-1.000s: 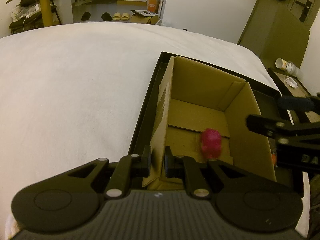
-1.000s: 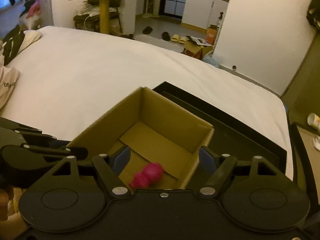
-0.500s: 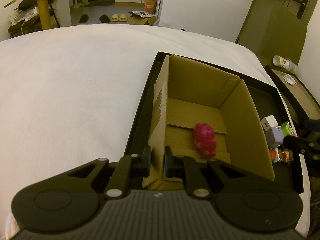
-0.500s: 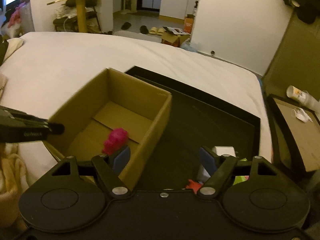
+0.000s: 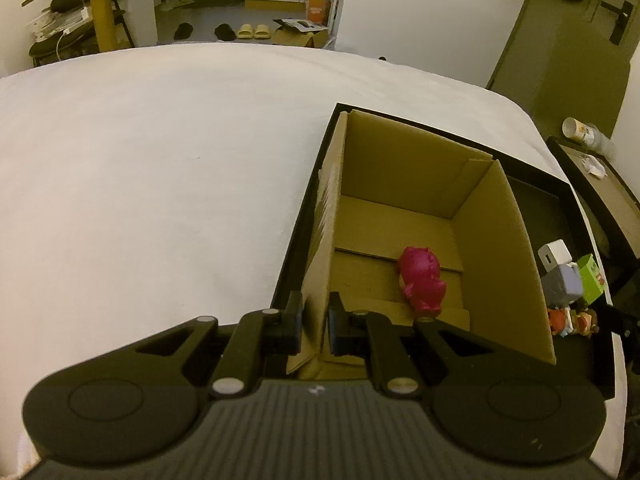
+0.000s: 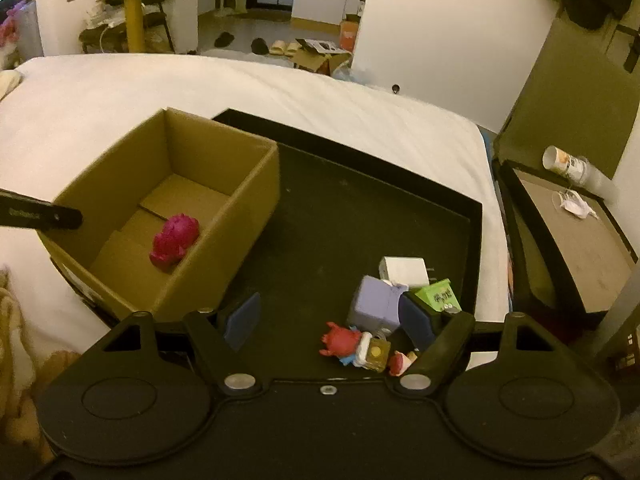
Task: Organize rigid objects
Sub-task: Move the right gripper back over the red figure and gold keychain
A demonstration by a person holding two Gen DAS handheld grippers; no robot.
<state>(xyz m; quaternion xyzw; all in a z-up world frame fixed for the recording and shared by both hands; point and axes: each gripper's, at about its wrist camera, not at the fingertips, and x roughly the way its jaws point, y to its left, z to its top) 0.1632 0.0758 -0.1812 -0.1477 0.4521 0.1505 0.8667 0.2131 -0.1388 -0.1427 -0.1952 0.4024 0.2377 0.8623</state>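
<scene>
There was 1 cardboard box (image 6: 168, 216) w/ 1 pink toy (image 6: 175, 240) inside, and 1 black tray (image 6: 360, 216) on 1 bed (image 5: 160, 168). In the tray: 1 white block (image 6: 404, 269), 1 purple cube (image 6: 374, 304), 1 green cube (image 6: 438, 295), approx. 3 small figures (image 6: 360, 346), exact no. unclear. 2 tools: left (image 5: 314, 326), right (image 6: 332, 320).

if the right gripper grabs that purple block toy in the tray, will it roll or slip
The purple block toy looks boxy with flat faces, so it probably won't roll. Its surface seems smooth, hard plastic, so it may slip a little. The white charger and green box touch it, so they would likely shift.
</scene>
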